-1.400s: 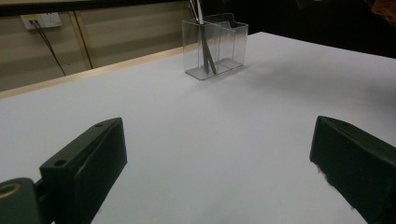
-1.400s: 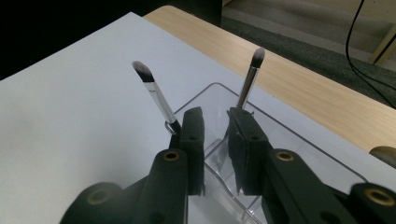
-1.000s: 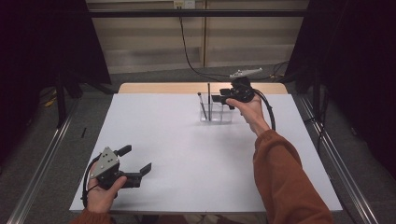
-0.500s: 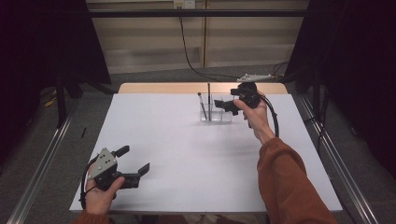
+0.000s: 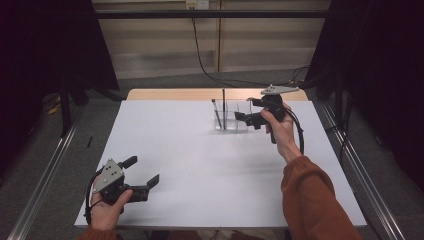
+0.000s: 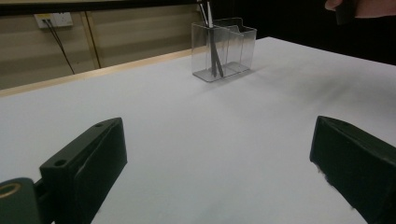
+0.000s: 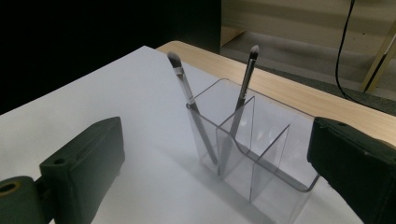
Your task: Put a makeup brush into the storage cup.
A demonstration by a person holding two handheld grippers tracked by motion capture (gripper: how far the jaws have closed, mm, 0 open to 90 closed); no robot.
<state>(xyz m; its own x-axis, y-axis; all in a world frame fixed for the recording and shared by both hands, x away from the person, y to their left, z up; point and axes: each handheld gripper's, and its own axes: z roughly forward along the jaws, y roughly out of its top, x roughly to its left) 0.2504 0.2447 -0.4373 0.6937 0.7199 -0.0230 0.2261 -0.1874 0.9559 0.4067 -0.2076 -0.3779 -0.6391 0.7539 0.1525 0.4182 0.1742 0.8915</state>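
Brush drop looks done, right jaws clear of the organizer.

Near edge: left gripper (image 5: pixel 145 172) parked low on the white table (image 5: pixel 200 165), jaws spread wide, nothing between them, probably idling out of the way. Farther back: right gripper (image 5: pixel 246 109) just beside the clear organizer (image 5: pixel 232 120), jaws just opened to full width, nothing in them. Both brushes (image 7: pixel 184 88) (image 7: pixel 245 77) bristle-up inside the organizer's end compartments, leaning on the walls and divider for lack of other support. Other compartments empty.
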